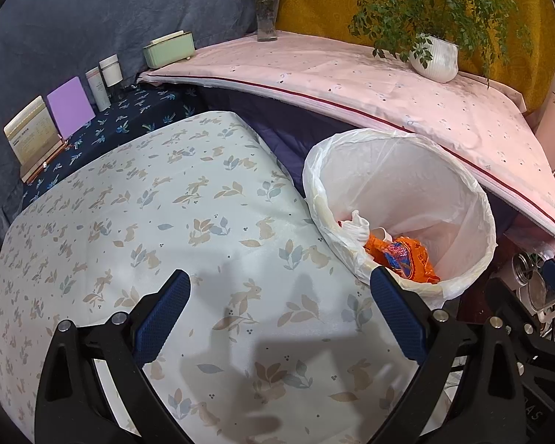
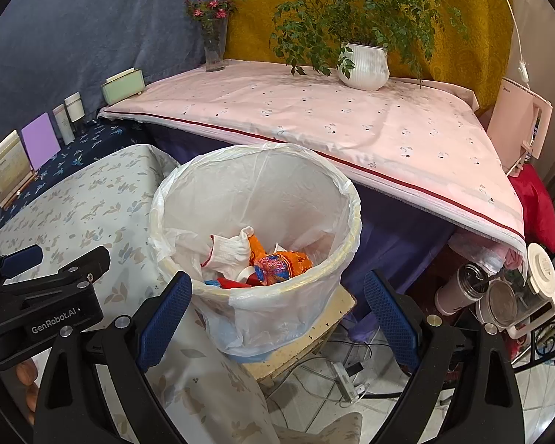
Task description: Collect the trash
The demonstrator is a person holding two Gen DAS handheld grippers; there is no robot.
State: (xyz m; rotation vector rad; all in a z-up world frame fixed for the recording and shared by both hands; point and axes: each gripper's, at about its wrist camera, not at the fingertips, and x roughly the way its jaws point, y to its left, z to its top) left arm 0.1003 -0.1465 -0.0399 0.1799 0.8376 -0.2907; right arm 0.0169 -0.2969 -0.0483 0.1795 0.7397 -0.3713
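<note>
Trash (image 2: 262, 262) lies in the lined bin (image 2: 347, 199), a crumpled orange wrapper (image 1: 407, 259) and a white rag (image 2: 229, 249) among it; the bin stands on a low stool beside the rabbit-print table (image 1: 166, 222); the right gripper (image 2: 275, 318) hangs just above its near rim, jaws spread wide and empty, so it looks the nearer; the left gripper (image 1: 279, 318) hovers over bare cloth, also wide apart and empty, with the bin off to its right.
</note>
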